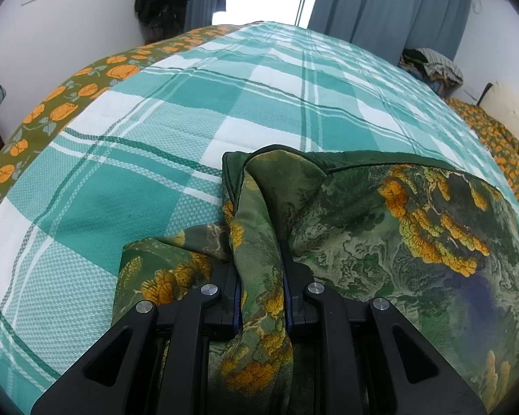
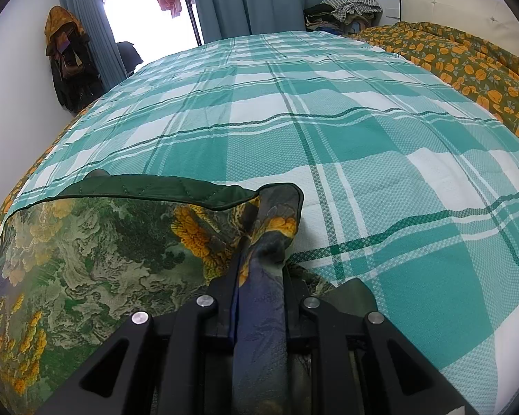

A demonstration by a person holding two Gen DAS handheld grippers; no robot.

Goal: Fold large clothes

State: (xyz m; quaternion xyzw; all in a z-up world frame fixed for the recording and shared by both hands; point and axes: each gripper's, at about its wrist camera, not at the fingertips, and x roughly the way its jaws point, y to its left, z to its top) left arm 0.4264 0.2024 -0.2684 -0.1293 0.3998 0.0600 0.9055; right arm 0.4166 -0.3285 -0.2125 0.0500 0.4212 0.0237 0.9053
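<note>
**Two pinched corners, and plenty of slack between them**

The left gripper (image 1: 259,242) was clenched on a bunched corner of the green printed garment (image 1: 398,228), and the right gripper (image 2: 259,252) was clamped on the opposite corner of the same cloth (image 2: 86,259). The garment hung between the two, its dark quilted lining (image 2: 162,188) showing along the top edge, over the near end of the checked bedspread (image 2: 328,121).

The likeliest failure was a slip: each grip held only a narrow, rolled wad of smooth-looking fabric, so a sharp tug or uneven pull could have drawn a corner out. If one hand led the other, the fold line would probably have skewed. The slack middle might also have dragged on the spread and creased underneath as the cloth was laid down.
</note>
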